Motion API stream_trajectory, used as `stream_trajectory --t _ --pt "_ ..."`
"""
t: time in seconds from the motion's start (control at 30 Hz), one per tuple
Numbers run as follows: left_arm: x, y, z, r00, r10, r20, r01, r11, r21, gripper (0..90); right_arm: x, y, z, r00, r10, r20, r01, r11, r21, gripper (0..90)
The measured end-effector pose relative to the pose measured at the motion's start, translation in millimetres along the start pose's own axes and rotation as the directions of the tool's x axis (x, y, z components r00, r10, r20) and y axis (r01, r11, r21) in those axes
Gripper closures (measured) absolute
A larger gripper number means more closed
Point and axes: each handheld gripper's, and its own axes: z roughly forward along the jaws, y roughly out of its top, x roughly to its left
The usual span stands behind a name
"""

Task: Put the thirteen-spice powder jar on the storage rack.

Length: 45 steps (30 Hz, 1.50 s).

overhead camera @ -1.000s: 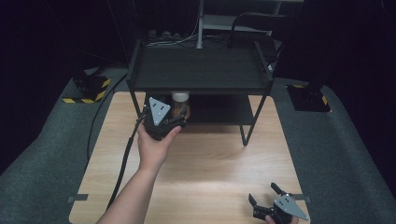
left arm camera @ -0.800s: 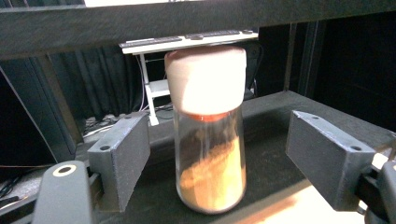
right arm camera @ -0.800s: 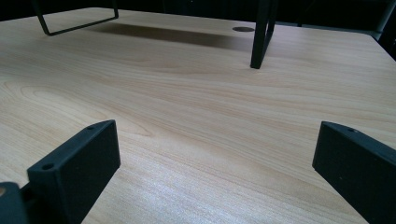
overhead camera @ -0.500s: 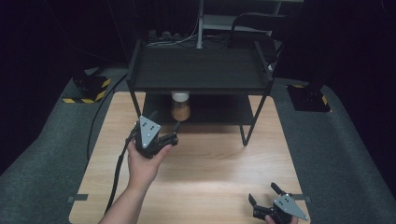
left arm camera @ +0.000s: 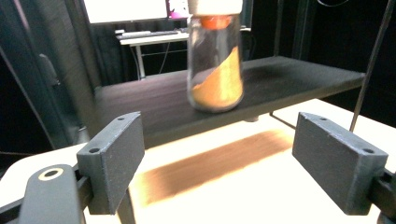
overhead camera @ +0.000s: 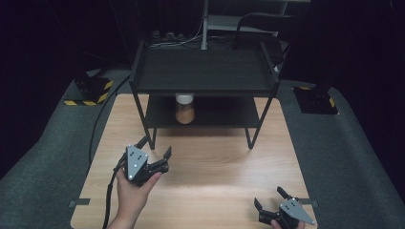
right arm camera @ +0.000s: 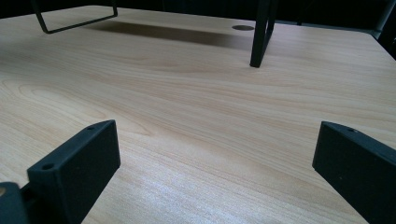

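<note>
Well, seen from beside the table:

Jar: a glass jar with a white lid and orange-brown powder inside stands upright on the lower shelf of the black rack, at about 12 o'clock on the table. In the left gripper view the jar sits ahead of the jaws, the powder heaped higher on one side.

Left gripper: the left gripper hovers over the wooden table at about 8 o'clock, held from below by the person's left hand. Its jaws are spread wide with nothing between them, pointing toward the rack, well apart from the jar.

Right gripper: the right gripper sits low at about 5 o'clock, near the table's front edge. Its jaws are also spread and hold nothing; bare wood lies between them in its own view.

Rack: its legs stand on the table; the top shelf is dark and bare.

Cable: a black cable trails from the left gripper toward the front edge.
</note>
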Motion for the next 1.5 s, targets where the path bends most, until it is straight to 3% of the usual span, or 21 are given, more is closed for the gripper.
stream_trajectory --t 0.1,0.2,0.67,0.8,1.03,1.5 --pt "4.9 -8.8 -9.2 0.9998 -0.017 -0.009 0.017 0.9998 0.004 16.2 0.0 0.4 0.4 1.0000 -0.002 0.000 0.002 1.000 0.002 0.5" --pt "10.4 -20.7 -19.7 0.9999 -0.007 -0.012 0.007 0.9998 0.020 15.4 1.3 -0.4 0.1 1.0000 -0.001 0.008 0.001 1.000 -0.003 0.4" --pt "12.9 -67.7 -43.0 0.9979 -0.060 -0.024 0.061 0.9965 0.057 14.4 1.0 -0.3 1.4 1.0000 0.003 0.006 -0.003 1.000 -0.004 0.4" --pt "17.5 -79.7 -46.8 0.9969 -0.078 -0.014 0.079 0.9939 0.077 13.3 1.5 0.1 1.5 1.0000 0.000 0.007 0.000 1.000 -0.002 0.4" --pt "25.2 -102.1 -54.1 0.9973 -0.072 0.016 0.070 0.9927 0.098 11.6 2.9 -0.5 0.9 0.9999 0.001 0.015 -0.001 1.000 -0.005 0.5" --pt "38.2 -122.2 -53.8 0.9928 -0.120 0.003 0.117 0.9722 0.203 10.7 3.5 -1.5 0.2 0.9999 0.001 0.016 -0.001 1.000 -0.010 0.4"
